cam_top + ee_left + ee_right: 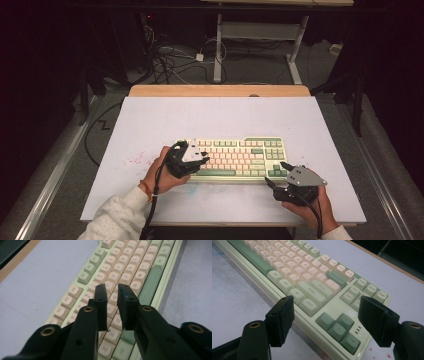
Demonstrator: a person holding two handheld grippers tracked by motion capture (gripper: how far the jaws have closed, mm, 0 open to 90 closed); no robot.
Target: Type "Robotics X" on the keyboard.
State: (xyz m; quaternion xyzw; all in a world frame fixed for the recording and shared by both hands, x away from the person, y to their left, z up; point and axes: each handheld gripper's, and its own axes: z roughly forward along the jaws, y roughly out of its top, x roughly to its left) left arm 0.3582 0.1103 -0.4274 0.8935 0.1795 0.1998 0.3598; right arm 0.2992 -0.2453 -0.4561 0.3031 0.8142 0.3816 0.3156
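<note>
My left tool (110,290) hovers over the keyboard (235,157) left half, jaws narrowly parted, empty. My right tool (325,315), released wide, straddles its right-front corner on the worktop (150,115).

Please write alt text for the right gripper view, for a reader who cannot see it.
The right hand-held gripper holds its jaws wide apart above the right end of a green and cream keyboard, framing the dark green arrow keys. The keyboard lies on a pale table.
</note>
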